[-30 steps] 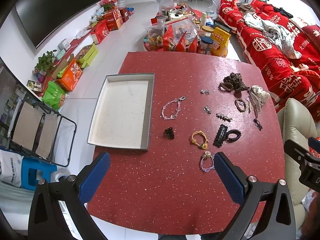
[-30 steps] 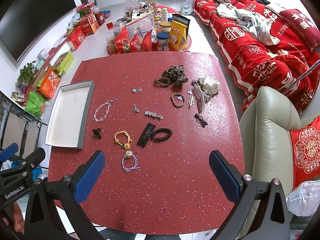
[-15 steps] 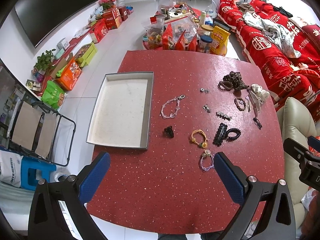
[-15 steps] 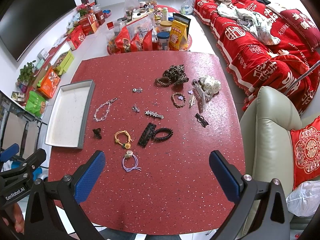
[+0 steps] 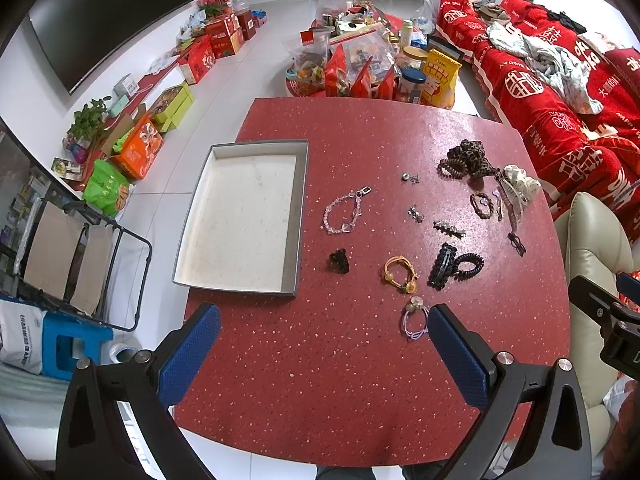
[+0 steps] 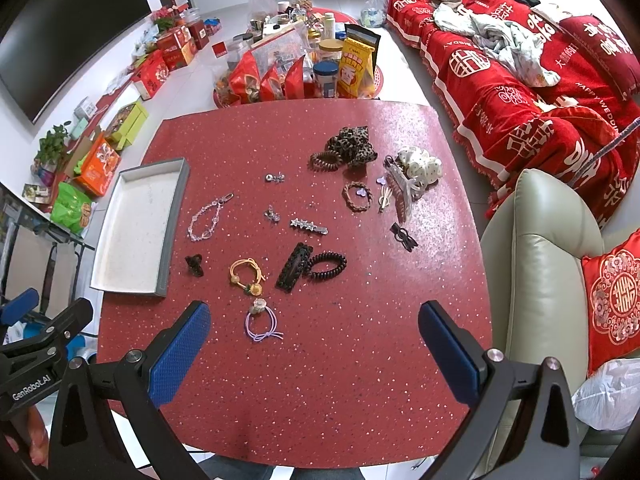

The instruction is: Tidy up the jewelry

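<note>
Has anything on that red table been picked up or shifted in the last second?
Nothing has been taken or moved. Both the left gripper and the right gripper still hover open above the table's near edge, holding nothing; the views barely drift. The tray stays empty, and the purple hair tie and the other pieces lie where they were.

A red speckled table (image 5: 360, 380) carries a shallow grey rectangular tray with a white floor (image 5: 298, 216) along its left side. Just right of the tray lies a clear beaded bracelet (image 5: 344, 212), and nearer than it a small black claw clip (image 5: 338, 260). Further right sit an orange cord bracelet (image 5: 400, 274), then a long black hair clip (image 5: 440, 266) touching a black spiral hair tie (image 5: 468, 266). A purple elastic hair tie (image 5: 414, 318) lies nearest. At the far right a leopard-print scrunchie (image 6: 354, 144) lies behind a brown braided bracelet (image 6: 357, 197)
</note>
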Demonstrator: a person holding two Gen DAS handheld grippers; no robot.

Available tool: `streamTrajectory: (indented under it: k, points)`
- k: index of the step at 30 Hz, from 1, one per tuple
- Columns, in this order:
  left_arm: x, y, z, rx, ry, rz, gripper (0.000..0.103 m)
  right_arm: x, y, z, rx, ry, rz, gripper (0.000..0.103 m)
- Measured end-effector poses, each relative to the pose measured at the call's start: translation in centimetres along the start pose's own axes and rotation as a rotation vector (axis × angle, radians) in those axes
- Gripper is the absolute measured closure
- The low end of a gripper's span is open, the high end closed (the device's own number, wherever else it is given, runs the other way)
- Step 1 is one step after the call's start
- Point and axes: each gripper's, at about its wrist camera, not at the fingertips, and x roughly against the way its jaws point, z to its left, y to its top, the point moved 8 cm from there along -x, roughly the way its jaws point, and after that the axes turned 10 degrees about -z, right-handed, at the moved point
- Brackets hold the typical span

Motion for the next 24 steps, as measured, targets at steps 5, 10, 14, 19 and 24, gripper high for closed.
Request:
streamTrajectory:
  k: [5,10,14,19,24]
  points:
    - [-0.9,-0.9,-0.3,0.008,-0.011,0.017,0.000,0.1,-0.8,0.4,-0.014,-0.003,0.016,0.000]
    - [-2.7,-1.9,-0.1,0.027,-0.032,0.053,0.000,-1.0,-2.5,0.4,-0.037,-0.005,0.052,0.000]
    - [-4.7,-3.1,0.1,0.037,-0.053,0.100,0.000,-2.5,-3.9,-0.4,-0.067,-0.008,0.093,0.000]
    - [-7.4,-4.3,-0.3,0.037,-0.085,0.148,0.000,-4.6,-5.4,-1.2,-0.105,-0.012,0.140,0.000]
    - [-10.4,-5.2,-0.9,0.051,-0.116,0.173,0.000,-7.3,-6.8,-1.9,-0.130,-0.014,0.174,0.000]
